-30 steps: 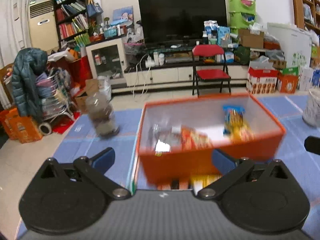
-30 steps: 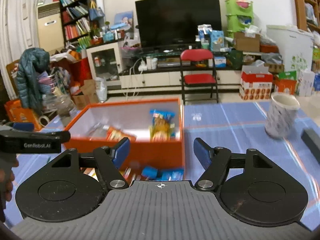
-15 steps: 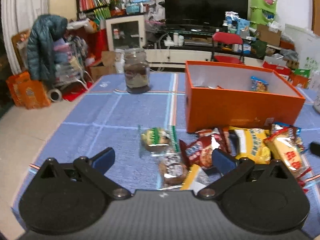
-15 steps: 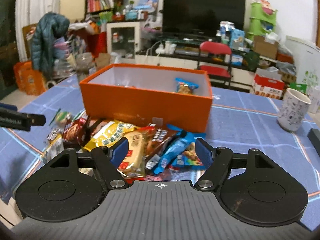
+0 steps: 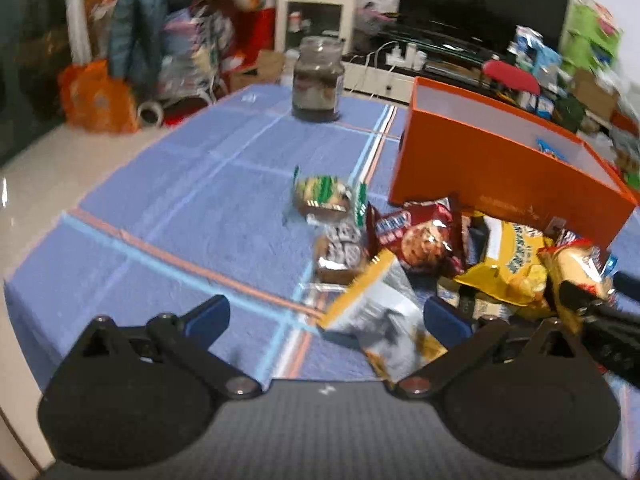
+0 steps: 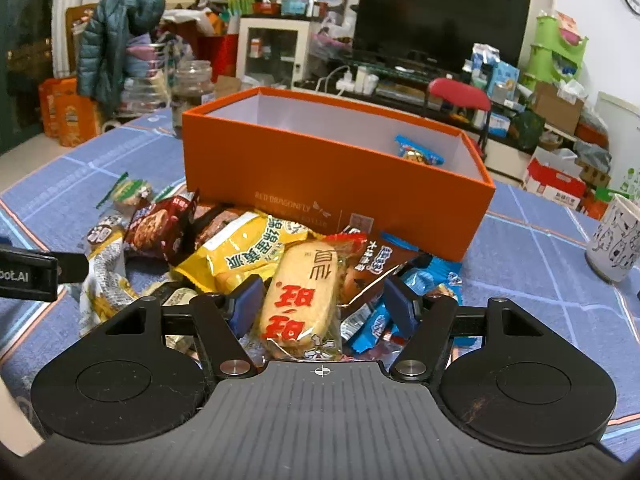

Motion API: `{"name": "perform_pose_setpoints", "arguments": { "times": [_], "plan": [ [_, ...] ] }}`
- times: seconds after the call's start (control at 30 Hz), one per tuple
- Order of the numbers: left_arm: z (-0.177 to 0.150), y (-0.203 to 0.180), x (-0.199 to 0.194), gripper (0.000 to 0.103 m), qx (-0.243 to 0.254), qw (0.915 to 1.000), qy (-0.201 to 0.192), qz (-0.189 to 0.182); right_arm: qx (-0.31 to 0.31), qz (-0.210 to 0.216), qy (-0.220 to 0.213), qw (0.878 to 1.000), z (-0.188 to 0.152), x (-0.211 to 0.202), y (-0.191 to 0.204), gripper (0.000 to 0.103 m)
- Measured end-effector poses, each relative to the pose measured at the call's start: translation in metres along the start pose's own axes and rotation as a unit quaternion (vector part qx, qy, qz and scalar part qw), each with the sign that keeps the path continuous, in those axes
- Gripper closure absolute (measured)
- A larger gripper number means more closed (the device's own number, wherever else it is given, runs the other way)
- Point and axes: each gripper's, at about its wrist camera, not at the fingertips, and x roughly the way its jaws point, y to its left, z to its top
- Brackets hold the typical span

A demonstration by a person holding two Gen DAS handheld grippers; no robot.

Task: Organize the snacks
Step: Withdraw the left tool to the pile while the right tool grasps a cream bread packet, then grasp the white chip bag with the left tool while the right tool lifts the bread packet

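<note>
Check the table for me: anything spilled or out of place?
Yes. Most snacks lie in a loose heap on the cloth against the front of the orange box, overlapping each other. Only one blue packet shows inside the box. Nothing looks torn or spilled.

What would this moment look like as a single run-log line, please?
right gripper: closing around rice-cracker pack, not yet gripped | left gripper: open, empty | orange box: one snack visible

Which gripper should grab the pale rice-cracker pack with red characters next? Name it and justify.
Right. The right gripper already straddles the rice-cracker pack, its jaws closing around it without pressing yet. The left gripper is open over a yellow-and-white packet at the pile's other end.
</note>
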Motion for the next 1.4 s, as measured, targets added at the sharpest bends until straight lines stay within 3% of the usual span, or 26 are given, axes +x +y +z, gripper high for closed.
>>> {"name": "perform_pose_setpoints", "arguments": {
  "times": [0.17,0.4,0.5,0.57,0.9,1.03,1.17,1.3,1.4],
  "plan": [
    [-0.001,-0.005,0.011,0.001,-0.039,0.9987,0.032,0.004,0.007,-0.004,0.007,1.000,-0.001,0.007,0.000,0.049],
    [-0.005,-0.003,0.010,0.001,-0.065,0.9973,0.030,0.017,-0.021,-0.006,0.016,1.000,-0.004,0.016,0.010,0.057],
    [-0.006,-0.008,0.011,0.001,-0.056,0.9978,0.030,0.019,-0.022,-0.008,0.020,1.000,-0.003,0.017,0.009,0.073],
    [-0.007,-0.010,0.011,0.001,-0.056,0.9979,0.024,0.024,-0.021,-0.008,0.023,0.999,-0.003,0.016,0.005,0.078],
    [-0.004,-0.014,0.029,0.000,-0.090,0.9944,0.053,0.012,-0.006,-0.006,0.005,1.000,-0.001,-0.006,-0.015,0.080],
    [0.000,-0.021,0.038,0.000,-0.051,0.9974,0.050,0.007,0.000,-0.012,0.005,1.000,-0.009,-0.020,-0.029,0.080],
    [0.003,-0.029,0.039,0.001,0.041,0.9981,0.038,-0.025,0.015,-0.012,0.022,1.000,-0.021,-0.029,-0.048,0.080],
    [0.006,-0.040,0.035,0.000,0.177,0.9828,0.011,-0.053,0.038,-0.010,0.048,0.998,-0.032,-0.031,-0.066,0.080],
    [0.012,-0.031,0.034,0.001,0.182,0.9823,0.011,-0.043,0.060,-0.011,0.059,0.996,-0.038,-0.033,-0.075,0.080]
  ]
}}
